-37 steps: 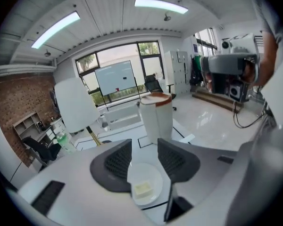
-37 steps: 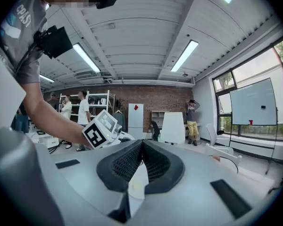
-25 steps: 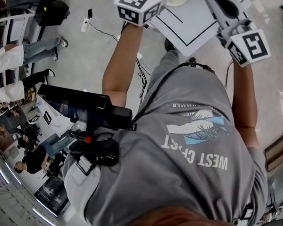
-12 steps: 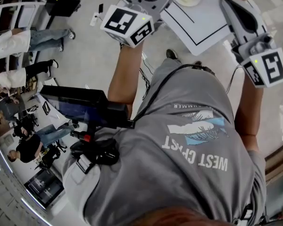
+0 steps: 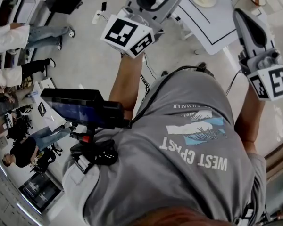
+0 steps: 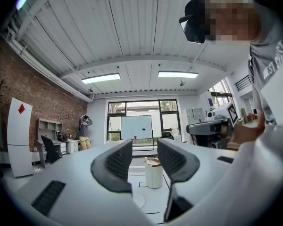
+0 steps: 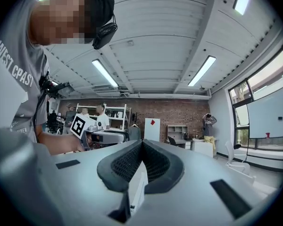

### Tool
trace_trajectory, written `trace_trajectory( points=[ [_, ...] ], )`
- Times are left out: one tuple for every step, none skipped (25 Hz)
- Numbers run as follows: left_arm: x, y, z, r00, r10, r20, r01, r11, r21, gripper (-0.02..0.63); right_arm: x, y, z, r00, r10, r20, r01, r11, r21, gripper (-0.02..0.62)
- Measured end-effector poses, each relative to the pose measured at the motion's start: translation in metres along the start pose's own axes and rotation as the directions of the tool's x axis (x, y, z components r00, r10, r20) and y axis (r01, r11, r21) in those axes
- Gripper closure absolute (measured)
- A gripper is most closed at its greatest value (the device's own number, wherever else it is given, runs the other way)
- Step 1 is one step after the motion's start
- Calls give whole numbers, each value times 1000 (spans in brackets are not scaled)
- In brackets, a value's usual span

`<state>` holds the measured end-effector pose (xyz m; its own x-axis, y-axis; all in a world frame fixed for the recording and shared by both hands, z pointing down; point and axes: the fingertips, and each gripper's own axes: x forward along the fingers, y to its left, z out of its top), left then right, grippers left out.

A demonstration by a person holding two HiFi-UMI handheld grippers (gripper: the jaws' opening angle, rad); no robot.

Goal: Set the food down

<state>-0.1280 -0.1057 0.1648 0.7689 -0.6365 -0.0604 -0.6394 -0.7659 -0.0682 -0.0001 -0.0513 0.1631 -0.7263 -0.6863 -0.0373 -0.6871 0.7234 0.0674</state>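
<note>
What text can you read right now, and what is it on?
"WEST COAST": on the grey shirt, upside down in the head view; the O is stylised.
"MMER": end of a smaller shirt line; its start is unreadable.
Marker cubes: black-and-white patterns only, no words.

My head camera looks steeply down past the torso (image 5: 188, 145) to the white table (image 5: 217, 25). My left gripper (image 6: 144, 155) camera faces level across that table toward windows (image 6: 137, 108); my right gripper (image 7: 141, 150) camera faces a brick wall (image 7: 155, 111).
</note>
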Motion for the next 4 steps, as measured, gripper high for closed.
trace_trajectory(
  points=[
    [-12, 5, 6, 1000, -7, -3, 7, 1000, -5, 436, 6, 11, 7, 1000, -9, -6, 9, 1000, 6, 588],
    [-24, 9, 11, 1000, -16, -8, 16, 1000, -8, 436, 12, 22, 12, 1000, -18, -11, 18, 1000, 12, 588],
    [-36, 14, 15, 1000, -26, -13, 26, 1000, -10, 436, 18, 33, 17, 1000, -27, -16, 27, 999, 19, 589],
    [-48, 18, 19, 999, -36, -19, 36, 999, -12, 436, 23, 44, 21, 999, -35, -22, 36, 999, 27, 589]
  ],
)
